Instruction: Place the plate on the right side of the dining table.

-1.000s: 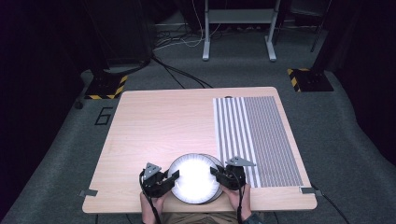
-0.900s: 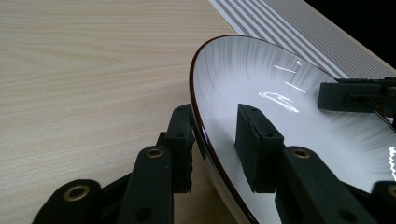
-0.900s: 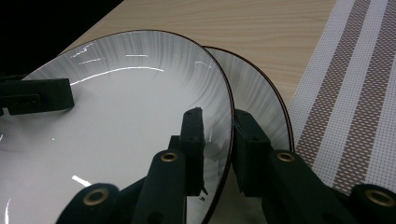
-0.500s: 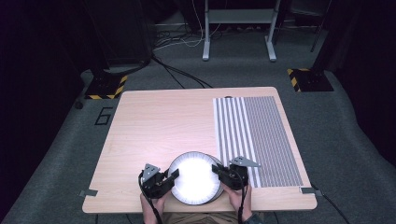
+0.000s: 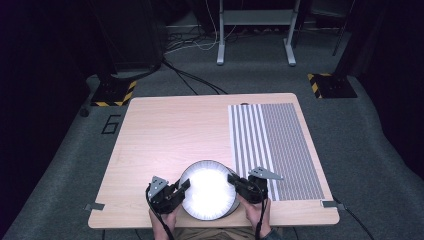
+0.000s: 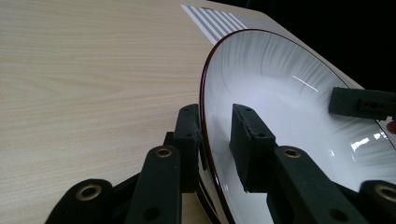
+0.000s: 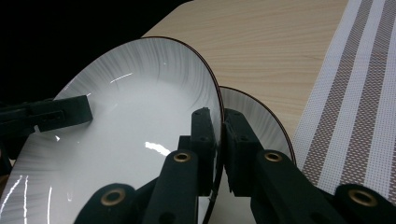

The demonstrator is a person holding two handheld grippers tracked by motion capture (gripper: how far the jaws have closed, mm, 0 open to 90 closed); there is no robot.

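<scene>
A white plate (image 5: 209,192) with a dark rim sits near the table's front edge. My left gripper (image 5: 184,184) holds its left rim and my right gripper (image 5: 231,179) its right rim. In the left gripper view one jaw is outside the rim of the plate (image 6: 280,93) and one inside; the left gripper (image 6: 217,135) has just been closing. In the right gripper view the right gripper (image 7: 218,123) pinches the plate (image 7: 130,102), also just closing. A second plate (image 7: 254,116) lies under it.
The wooden table (image 5: 170,130) carries a grey and white striped placemat (image 5: 280,150) on its right side, just right of the plate. Black stands with yellow-striped bases and cables lie on the floor beyond the far edge.
Both grippers' jaws have drawn in on the plate's rim. The hands and the plate stay in about the same place.
</scene>
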